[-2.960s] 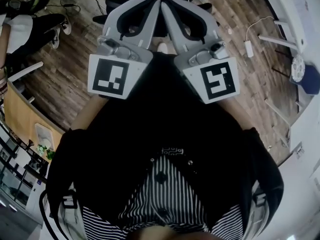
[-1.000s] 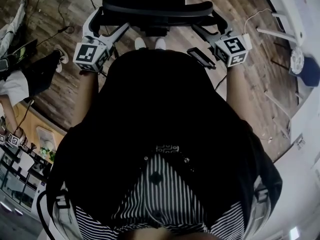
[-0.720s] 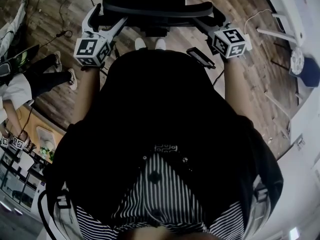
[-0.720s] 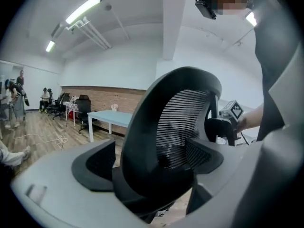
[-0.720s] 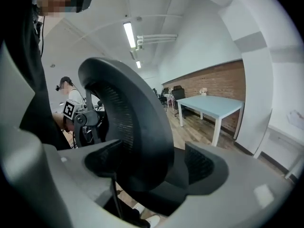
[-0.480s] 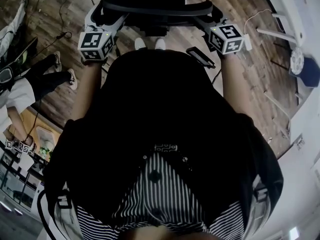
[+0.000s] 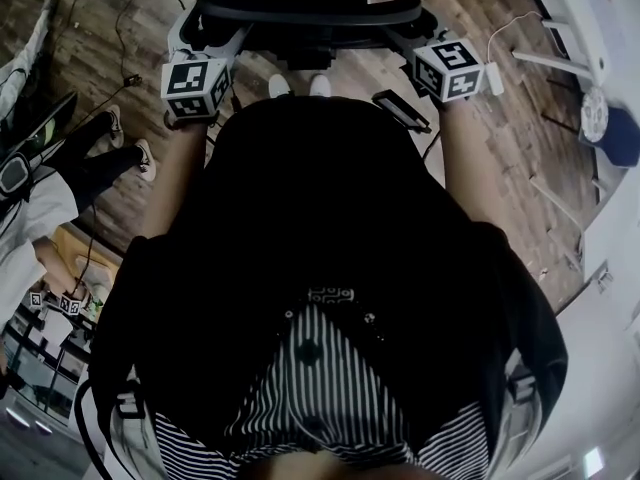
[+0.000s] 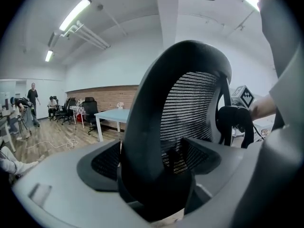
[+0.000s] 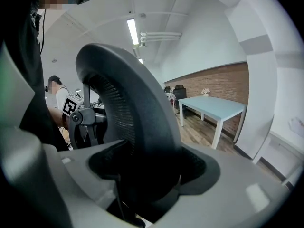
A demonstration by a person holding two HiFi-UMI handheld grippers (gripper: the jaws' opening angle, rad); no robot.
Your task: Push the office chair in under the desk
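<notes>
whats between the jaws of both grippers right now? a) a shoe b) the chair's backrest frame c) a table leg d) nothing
b: the backrest frame stands between the jaws of the left gripper and the right gripper, which have just been closing on it.

No readable lettering anywhere — only black-and-white square markers (image 7: 193,78) (on the cubes (image 7: 450,68))

An open-plan office is indicated by the mesh-backed office chair (image 7: 310,13) near, a pale blue table (image 8: 114,115) and black swivel chairs (image 8: 88,109) far off before a brick wall (image 8: 102,91), strip lights (image 8: 75,14) overhead and a wood-plank floor (image 7: 470,8).
</notes>
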